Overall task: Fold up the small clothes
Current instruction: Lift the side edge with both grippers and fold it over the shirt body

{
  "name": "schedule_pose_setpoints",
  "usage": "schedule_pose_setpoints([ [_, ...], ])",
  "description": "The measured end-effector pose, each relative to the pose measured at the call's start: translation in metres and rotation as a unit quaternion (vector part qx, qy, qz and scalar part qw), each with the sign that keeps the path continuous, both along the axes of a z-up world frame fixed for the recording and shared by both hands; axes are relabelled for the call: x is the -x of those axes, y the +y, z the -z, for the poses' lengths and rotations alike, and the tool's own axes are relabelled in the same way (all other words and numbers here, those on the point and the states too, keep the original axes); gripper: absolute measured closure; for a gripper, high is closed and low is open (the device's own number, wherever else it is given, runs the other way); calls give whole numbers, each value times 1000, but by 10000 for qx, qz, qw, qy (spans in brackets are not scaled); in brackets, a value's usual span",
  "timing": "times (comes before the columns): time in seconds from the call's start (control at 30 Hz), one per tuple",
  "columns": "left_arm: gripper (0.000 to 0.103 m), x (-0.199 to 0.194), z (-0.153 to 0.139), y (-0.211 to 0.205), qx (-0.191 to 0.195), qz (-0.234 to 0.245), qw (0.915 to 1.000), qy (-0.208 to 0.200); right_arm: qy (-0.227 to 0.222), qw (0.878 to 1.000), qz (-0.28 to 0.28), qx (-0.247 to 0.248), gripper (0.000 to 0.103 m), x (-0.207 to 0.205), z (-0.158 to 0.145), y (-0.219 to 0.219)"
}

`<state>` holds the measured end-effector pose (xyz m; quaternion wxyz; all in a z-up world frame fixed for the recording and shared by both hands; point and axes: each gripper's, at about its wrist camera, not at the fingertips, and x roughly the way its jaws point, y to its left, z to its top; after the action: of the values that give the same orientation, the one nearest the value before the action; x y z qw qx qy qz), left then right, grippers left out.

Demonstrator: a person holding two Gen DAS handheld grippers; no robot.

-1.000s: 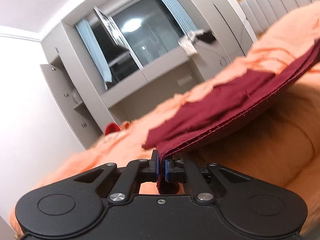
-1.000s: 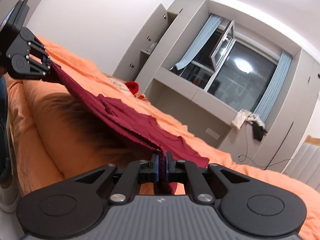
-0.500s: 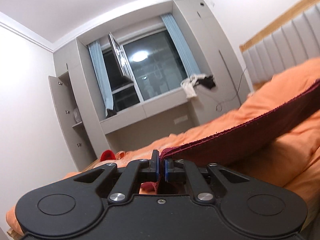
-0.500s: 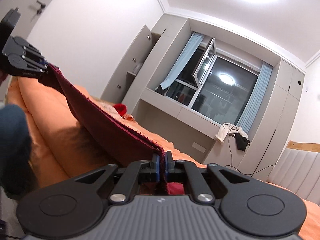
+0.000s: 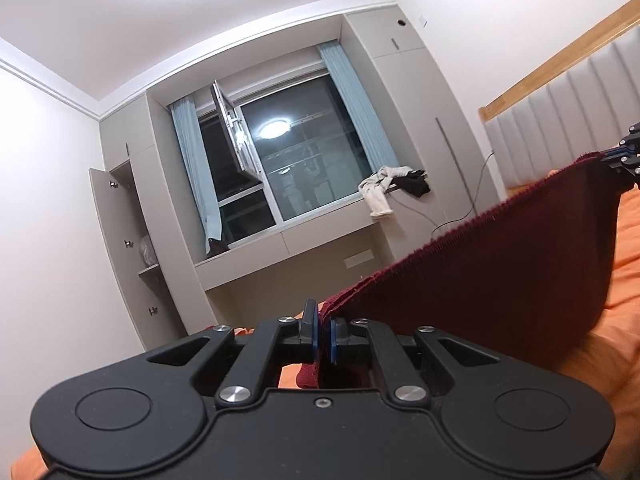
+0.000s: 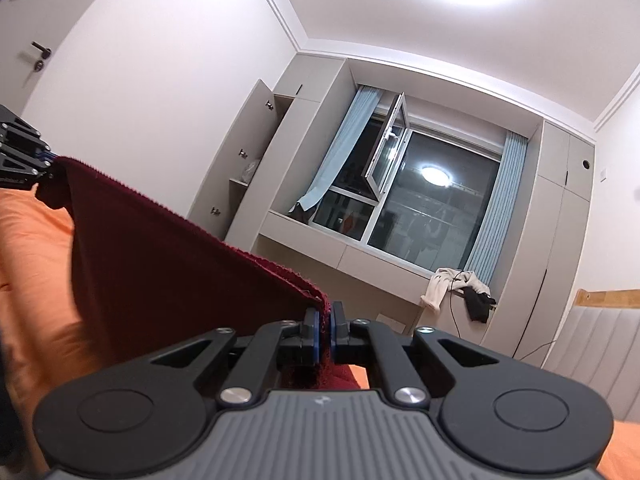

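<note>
Both claws, left claw [image 5: 322, 334] and right claw [image 6: 324, 330], clench the maroon garment [image 5: 500, 280]; its edge could slip, dropping toward six o'clock onto the bed [image 5: 624, 280].

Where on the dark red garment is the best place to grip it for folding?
At its two top corners, along the ribbed edge, each approached from its own outer side. That is how the left gripper and right gripper hold the dark red garment: the edge runs taut between them and the cloth hangs flat above the orange bedding.
</note>
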<state>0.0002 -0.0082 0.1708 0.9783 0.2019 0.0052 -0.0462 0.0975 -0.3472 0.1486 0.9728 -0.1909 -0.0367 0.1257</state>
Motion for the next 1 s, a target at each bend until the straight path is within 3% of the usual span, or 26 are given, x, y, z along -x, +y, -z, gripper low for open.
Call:
schedule_pose_setpoints([
  [0.3,97,-150,-7,-4,91,-308,9978,580,573,9982,101,-154,98,-147,15,7],
  [0.53,97,-253,27,0,331,-649,9894,1254,1245,9919,119,-206,98,-232,60,10],
  [0.9,96,-350,97,18,716,-884,9705,2126,2053,9783,245,-122,97,-294,111,12],
  [1.0,89,-360,110,22,817,-899,9645,2344,2249,9737,309,-208,84,-298,121,11],
])
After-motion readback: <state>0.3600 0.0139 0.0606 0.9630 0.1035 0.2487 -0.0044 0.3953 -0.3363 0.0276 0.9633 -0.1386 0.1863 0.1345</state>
